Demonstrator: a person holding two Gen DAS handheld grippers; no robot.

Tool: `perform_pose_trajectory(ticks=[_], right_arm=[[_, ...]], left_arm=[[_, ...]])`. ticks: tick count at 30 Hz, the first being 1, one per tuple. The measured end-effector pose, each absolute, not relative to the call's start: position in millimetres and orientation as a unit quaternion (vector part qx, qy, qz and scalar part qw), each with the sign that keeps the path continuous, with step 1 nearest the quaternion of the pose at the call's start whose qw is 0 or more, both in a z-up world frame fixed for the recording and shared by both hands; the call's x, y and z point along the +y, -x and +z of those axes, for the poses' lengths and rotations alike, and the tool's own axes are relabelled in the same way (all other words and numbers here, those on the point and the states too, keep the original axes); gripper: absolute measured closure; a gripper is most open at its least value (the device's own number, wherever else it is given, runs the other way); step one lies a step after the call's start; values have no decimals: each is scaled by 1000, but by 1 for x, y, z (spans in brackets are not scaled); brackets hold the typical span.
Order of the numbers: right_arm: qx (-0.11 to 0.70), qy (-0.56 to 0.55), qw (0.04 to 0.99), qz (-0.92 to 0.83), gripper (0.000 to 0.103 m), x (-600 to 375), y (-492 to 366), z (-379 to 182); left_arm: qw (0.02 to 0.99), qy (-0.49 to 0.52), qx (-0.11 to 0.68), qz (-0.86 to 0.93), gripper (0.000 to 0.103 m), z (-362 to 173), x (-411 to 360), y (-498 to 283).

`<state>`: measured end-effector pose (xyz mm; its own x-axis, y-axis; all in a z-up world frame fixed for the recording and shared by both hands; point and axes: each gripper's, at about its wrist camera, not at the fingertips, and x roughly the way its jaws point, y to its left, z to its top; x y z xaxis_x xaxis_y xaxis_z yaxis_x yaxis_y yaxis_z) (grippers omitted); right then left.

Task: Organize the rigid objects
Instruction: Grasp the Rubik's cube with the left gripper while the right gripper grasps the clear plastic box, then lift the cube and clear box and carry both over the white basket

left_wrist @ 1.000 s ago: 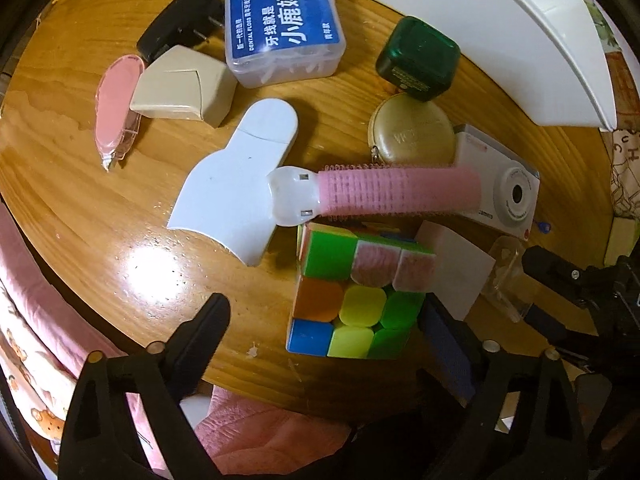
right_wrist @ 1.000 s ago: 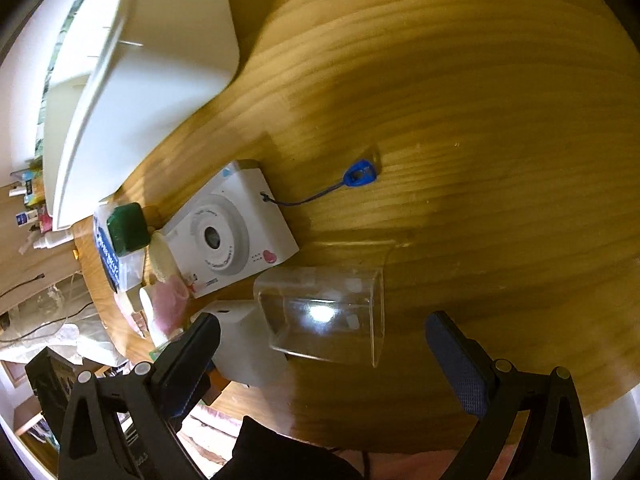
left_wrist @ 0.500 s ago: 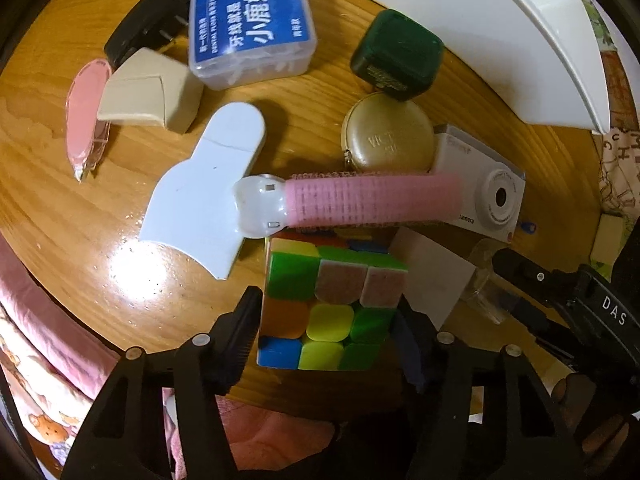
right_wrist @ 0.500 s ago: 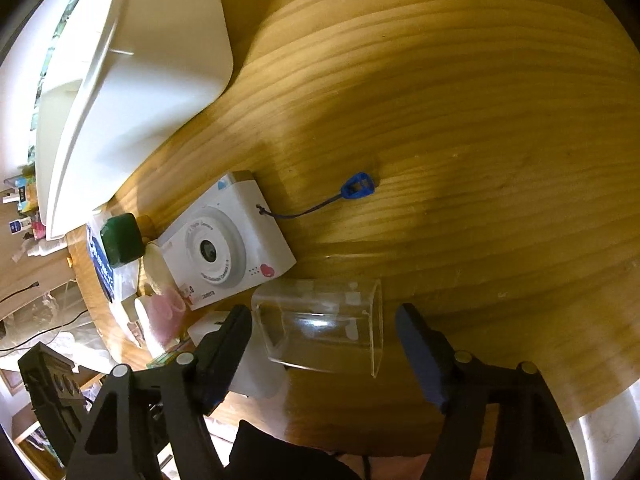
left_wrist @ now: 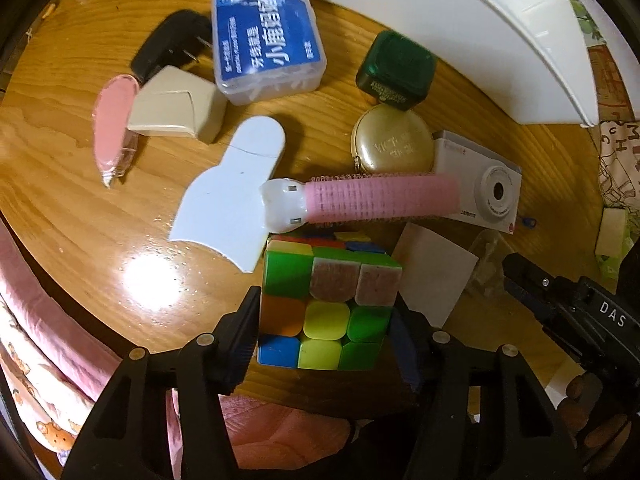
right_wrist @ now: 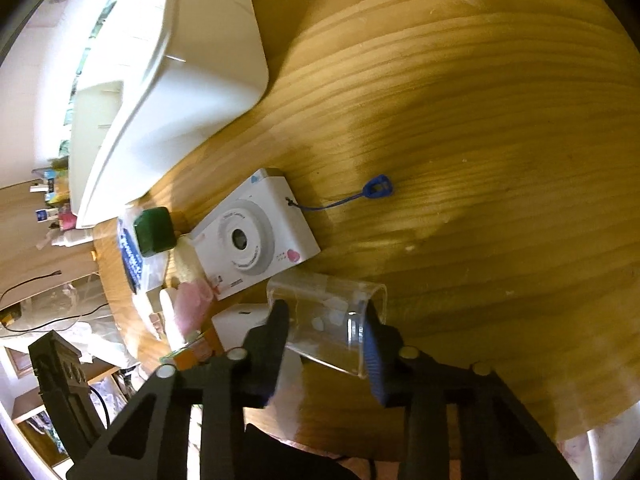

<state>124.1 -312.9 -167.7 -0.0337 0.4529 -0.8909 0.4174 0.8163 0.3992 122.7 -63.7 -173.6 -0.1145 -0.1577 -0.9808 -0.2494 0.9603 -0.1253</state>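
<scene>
So right now the left gripper has both pads pressed against the sides of the puzzle cube, which sits near the table edge, and the right gripper is pinched onto the clear plastic box lying on its side just below the white toy camera. Working outward from the cube: the pink hair roller lies right along its far top edge, looks like it's touching or nearly so, and a white card leans just beside its right face. My worry is that lifting the cube drags the roller or tips that card over, since they're crowded in tight. The clear box looks slick and thin-walled too, so a squeeze near its open end could make it flex and pop out. Behind it all is the white bin, probably where this stuff ends up on the wooden table.
</scene>
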Motion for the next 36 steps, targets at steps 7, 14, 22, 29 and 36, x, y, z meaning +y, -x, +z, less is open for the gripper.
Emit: perform_pose_trajectory(ticks=[7, 14, 22, 29, 36], right_arm=[[700, -312, 641, 37, 92, -313, -115, -156], [691, -288, 659, 67, 101, -293, -108, -144], [664, -265, 692, 98, 101, -286, -100, -119], [617, -214, 747, 123, 101, -284, -100, -84], [542, -162, 810, 155, 101, -271, -110, -40]], left_arm=[[678, 128, 723, 30, 41, -144, -62, -101], [696, 148, 701, 38, 41, -114, -43, -75], [716, 149, 681, 52, 41, -85, -24, -53], [741, 139, 656, 45, 41, -67, -23, -66], [781, 129, 610, 27, 43, -39, -21, -95]])
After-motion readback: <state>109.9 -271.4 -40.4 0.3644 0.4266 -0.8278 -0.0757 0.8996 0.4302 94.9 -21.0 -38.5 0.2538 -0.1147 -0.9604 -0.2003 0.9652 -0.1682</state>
